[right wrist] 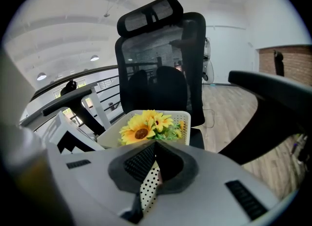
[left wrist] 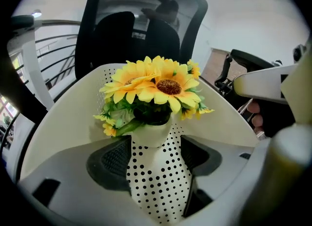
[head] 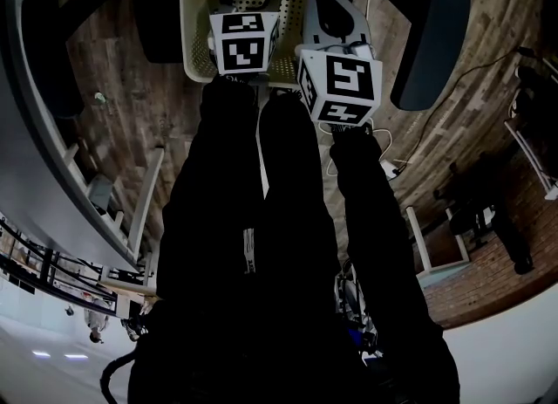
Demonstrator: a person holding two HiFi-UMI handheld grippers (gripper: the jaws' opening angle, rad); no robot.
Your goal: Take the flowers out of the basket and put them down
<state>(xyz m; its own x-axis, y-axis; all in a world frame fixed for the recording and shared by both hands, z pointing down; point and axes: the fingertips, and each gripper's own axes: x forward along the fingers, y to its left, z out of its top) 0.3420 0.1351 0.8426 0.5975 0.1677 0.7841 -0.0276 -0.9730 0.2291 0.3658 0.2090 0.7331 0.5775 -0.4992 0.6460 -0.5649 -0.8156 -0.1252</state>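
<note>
I look down past my black sleeves (head: 218, 175) and see both tools held out over a white basket (head: 193, 31). The basket sits on the seat of a black chair (right wrist: 161, 59), and there is a wood floor (head: 113, 79) around it.

The flowers (left wrist: 156, 86) are in the basket. They are yellow sunflowers with green leaves. They stand up out of a white wrap with black dots (left wrist: 158, 181). The basket's wall, full of small holes, rises behind them.

My left gripper (left wrist: 156, 147) has its jaws about half open. The dotted wrap stands right between them, just under the flower heads. The dark pads (left wrist: 109, 159) sit close on both sides of the wrap, but they do not look to squeeze it.

My right gripper (right wrist: 155, 147) has its jaws shut. A thin edge of the same dotted wrap is pinched between them. In the right gripper view the flowers show just past the jaw tips, inside the basket.

In the left gripper view the right gripper comes in from the right side, close beside the flowers. A few fingers (left wrist: 257, 120) of the hand that holds it show under it. From above, the two marker cubes (head: 242, 40) are side by side, and the left one is nearer the flowers.
</note>
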